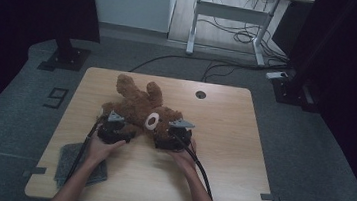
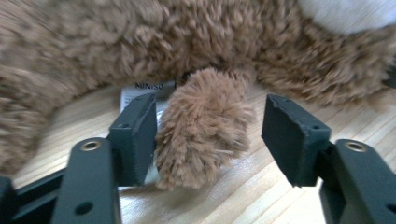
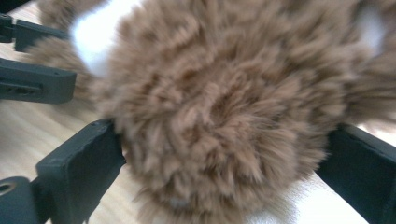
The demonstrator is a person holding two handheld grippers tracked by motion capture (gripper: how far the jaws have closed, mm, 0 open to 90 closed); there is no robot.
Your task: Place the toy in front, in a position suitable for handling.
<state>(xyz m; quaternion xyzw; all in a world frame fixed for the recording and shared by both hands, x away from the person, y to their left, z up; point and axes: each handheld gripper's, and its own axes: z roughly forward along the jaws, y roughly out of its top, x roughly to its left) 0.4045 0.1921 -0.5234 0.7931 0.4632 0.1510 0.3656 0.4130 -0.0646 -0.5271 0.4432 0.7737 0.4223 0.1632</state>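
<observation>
The plush bear lies on the table, just ahead of both claws. It looks soft, light and squashy, so fur alone may slip; a limb gives the surest hold. The left claw stands released around a small fuzzy tail. The right claw brackets a thick furry limb, jaws touching but barely pressing.

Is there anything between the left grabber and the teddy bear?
Nothing visible. The left gripper is open with a furry tuft of the teddy bear already between its jaws, touching one. A white tag lies behind on the wooden table, not blocking.
</observation>
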